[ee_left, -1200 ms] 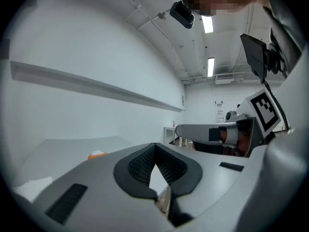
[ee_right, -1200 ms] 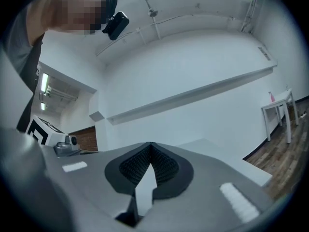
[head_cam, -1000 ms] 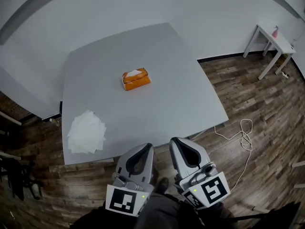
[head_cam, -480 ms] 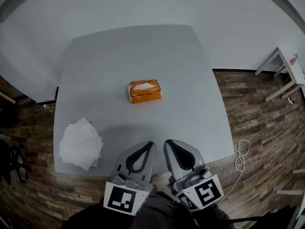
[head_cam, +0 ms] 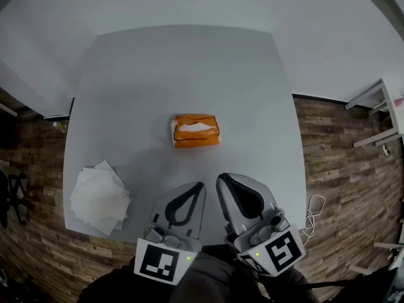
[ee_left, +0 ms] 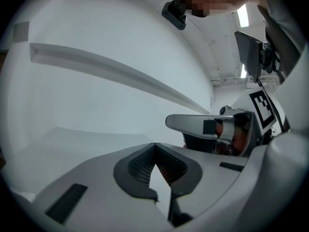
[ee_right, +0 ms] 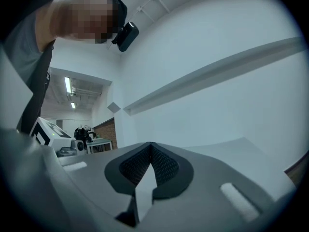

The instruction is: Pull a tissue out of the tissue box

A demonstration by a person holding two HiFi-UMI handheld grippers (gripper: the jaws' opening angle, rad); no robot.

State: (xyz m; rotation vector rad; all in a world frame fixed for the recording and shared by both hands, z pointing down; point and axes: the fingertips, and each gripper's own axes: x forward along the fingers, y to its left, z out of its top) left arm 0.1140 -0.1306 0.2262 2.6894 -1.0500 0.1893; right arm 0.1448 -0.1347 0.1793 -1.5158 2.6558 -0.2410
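Observation:
The orange tissue box (head_cam: 196, 132) lies flat near the middle of the grey table (head_cam: 139, 81), with a white tissue (head_cam: 198, 127) showing in its top slot. My left gripper (head_cam: 199, 185) and right gripper (head_cam: 220, 178) are side by side over the table's near edge, a short way in front of the box and apart from it. On both, the jaws are shut with nothing between them. In the left gripper view the jaw tips (ee_left: 154, 145) meet against the pale wall. The right gripper view shows its tips (ee_right: 150, 144) the same way. Neither gripper view shows the box.
A loose pile of white tissues (head_cam: 98, 197) lies at the table's front left corner. Wood floor (head_cam: 341, 169) surrounds the table. A white side table (head_cam: 385, 106) stands at the right edge, and a white cable (head_cam: 311, 208) lies on the floor by the table's right front corner.
Both grippers have come forward from beyond the table's near edge to over it, still shut. The box now lies closer in front of them, and the tissue pile sits lower left in the head view.

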